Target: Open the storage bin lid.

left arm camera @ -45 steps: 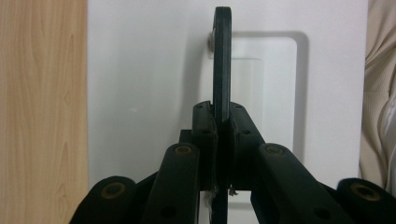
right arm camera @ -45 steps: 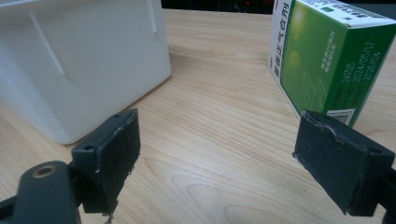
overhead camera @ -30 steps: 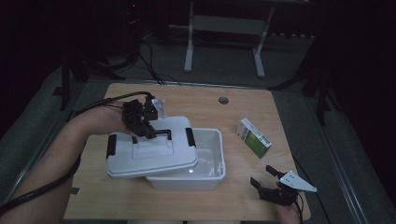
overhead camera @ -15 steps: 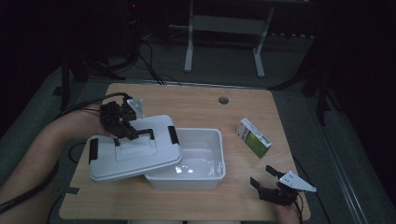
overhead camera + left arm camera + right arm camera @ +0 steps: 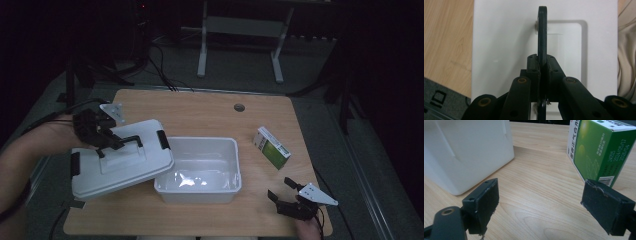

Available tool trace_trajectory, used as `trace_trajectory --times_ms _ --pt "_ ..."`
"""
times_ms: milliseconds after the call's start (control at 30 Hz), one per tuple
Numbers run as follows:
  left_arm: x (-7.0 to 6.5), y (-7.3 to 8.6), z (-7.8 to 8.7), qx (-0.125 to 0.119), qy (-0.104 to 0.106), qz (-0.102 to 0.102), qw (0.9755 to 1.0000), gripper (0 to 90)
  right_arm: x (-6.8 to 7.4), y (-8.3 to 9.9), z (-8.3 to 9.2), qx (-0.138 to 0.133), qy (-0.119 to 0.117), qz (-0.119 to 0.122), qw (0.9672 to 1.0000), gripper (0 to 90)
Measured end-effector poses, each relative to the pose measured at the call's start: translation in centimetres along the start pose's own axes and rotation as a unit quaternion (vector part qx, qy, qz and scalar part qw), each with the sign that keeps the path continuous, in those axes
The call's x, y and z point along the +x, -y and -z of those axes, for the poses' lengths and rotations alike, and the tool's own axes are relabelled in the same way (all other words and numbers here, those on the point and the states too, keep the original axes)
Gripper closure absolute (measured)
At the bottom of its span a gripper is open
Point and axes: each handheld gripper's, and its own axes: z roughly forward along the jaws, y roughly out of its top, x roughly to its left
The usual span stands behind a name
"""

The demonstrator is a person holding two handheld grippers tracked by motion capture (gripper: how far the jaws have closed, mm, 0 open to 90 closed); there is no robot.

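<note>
Since a second ago the lid (image 5: 119, 159) has swung off the top of the box (image 5: 200, 170) toward the table's left side, carried by the left gripper (image 5: 102, 137), and now hangs tilted with one edge over the box's left rim and its other end out past the table's left edge; the right gripper (image 5: 287, 196) has kept its place. Nearest the person, at the table's front right corner, the right gripper rests with its jaws wide apart and nothing between them, the bare wooden table (image 5: 544, 195) showing through the gap. Just beyond it lies the green and white carton (image 5: 271, 147), to the right of the open white box, which sits near the table's middle. At the left, the left gripper's jaws are pinched tight on the lid's black handle (image 5: 542, 40), seen edge-on against the white lid (image 5: 504, 50). Farther off, a small round hole (image 5: 239, 107) sits near the table's far edge.
</note>
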Motion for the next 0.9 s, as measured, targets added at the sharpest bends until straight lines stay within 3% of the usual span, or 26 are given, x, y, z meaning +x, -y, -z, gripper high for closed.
trace_trajectory --times_ms 200,467,633,900 --pt "0.8 2.4 0.1 -0.003 -0.007 0.027 0.9996 83.3 0.0 0.0 0.0 0.000 0.000 0.000 1.0000 14.1" --pt "0.7 4.8 -0.2 -0.016 -0.018 0.037 0.9990 83.3 0.1 0.0 0.0 0.003 0.000 -0.002 1.0000 14.1" --pt "0.9 7.0 -1.0 -0.018 -0.021 0.063 0.9976 83.3 0.1 0.0 0.0 0.003 0.001 -0.001 1.0000 14.1" --pt "1.4 8.4 -3.2 -0.024 -0.020 0.076 0.9966 83.3 0.1 0.0 0.0 0.002 0.000 -0.005 1.0000 14.1"
